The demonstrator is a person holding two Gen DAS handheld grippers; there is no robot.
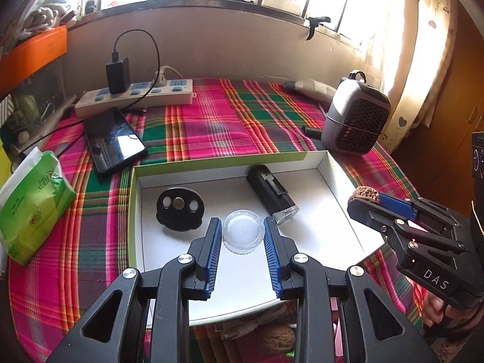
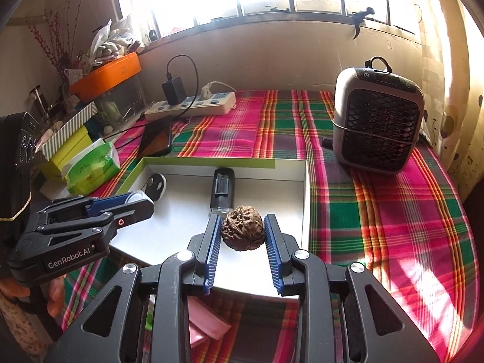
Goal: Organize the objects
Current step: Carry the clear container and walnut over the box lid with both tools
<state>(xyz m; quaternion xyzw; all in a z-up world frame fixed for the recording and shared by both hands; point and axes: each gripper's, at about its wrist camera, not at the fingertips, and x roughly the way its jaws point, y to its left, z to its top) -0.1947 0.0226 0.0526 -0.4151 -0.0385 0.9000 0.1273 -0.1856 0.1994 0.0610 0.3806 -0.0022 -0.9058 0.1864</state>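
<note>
Brown walnut (image 2: 243, 232): pinched between the right gripper (image 2: 242, 236) pads, carried above the white box's (image 1: 332, 181) right near part, likely so it can be set inside.
Clear round jar (image 1: 242, 231): clamped by the left gripper (image 1: 242, 236), held over the box's near middle, probably bound for the same tray.
Already in the box: black disc (image 1: 180, 208) toward the far left corner, black torch (image 1: 272, 193) by the far edge.
Second walnut (image 1: 279, 337): lies on the plaid cloth (image 1: 211, 121) before the box's near edge, not yet sorted.
Outside: phone (image 1: 113, 140), tissue pack (image 1: 33, 199), heater (image 2: 378, 124).
</note>
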